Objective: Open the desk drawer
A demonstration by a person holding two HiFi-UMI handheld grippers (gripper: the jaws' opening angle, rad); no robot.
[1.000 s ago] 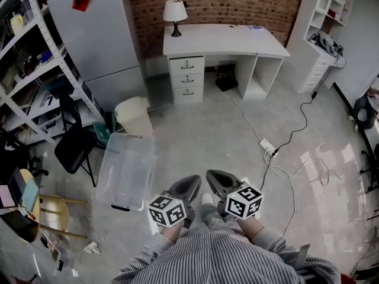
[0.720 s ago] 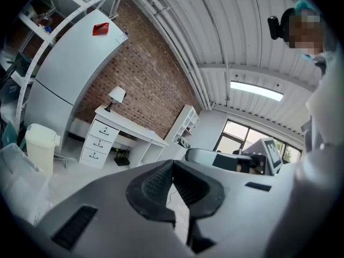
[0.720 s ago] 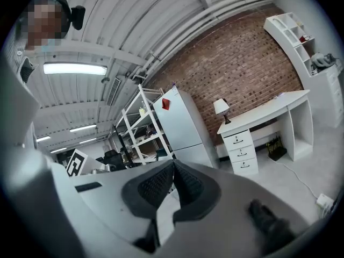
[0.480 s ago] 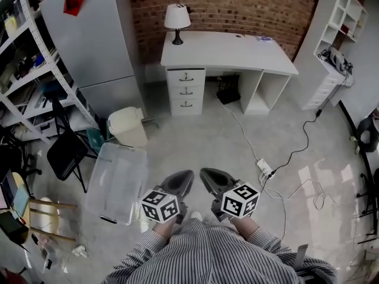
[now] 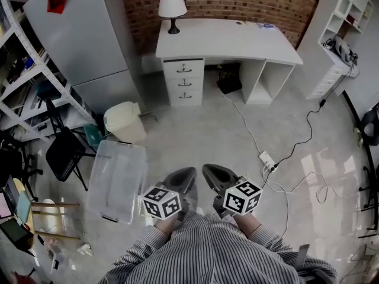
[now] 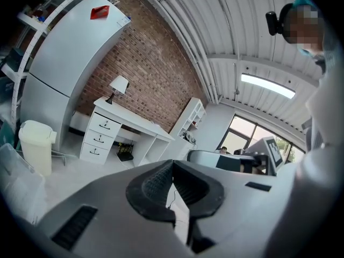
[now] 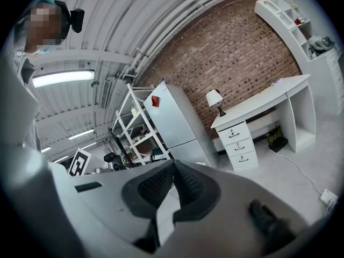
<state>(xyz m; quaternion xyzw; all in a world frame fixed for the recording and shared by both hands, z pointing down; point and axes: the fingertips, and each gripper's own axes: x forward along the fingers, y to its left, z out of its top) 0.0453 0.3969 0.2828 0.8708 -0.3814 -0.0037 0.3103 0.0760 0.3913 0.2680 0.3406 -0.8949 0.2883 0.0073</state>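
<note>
— Where is the desk drawer?
— There are three drawers [image 5: 185,80], stacked under the left end of the white desk [image 5: 237,40]. The desk is at the far side of the room, against the brick wall [image 5: 237,2]. All three fronts sit flush, each with a dark handle.
— Anything on the desk?
— A lamp [image 5: 172,5] stands at its far left corner, above the drawers. Something dark lies on the floor in the open kneehole to their right; I can't make out what it is.
— And round about?
— A tall grey fridge [image 5: 77,37] is to the left of the desk. A cream bin [image 5: 125,122] is nearer than that, and a clear plastic tub [image 5: 118,179] lies on the floor, nearer still. A white cable [image 5: 244,124] runs from the desk to a power strip [image 5: 267,157] on the right.
— The grippers?
— Both are near, well apart from the desk, side by side above the floor and aimed toward it. The left gripper [image 5: 187,174] has its jaws pressed together with nothing between them. The right gripper [image 5: 208,171] is the same: pads meeting, empty. The person's striped shirt [image 5: 207,256] shows just behind them
</note>
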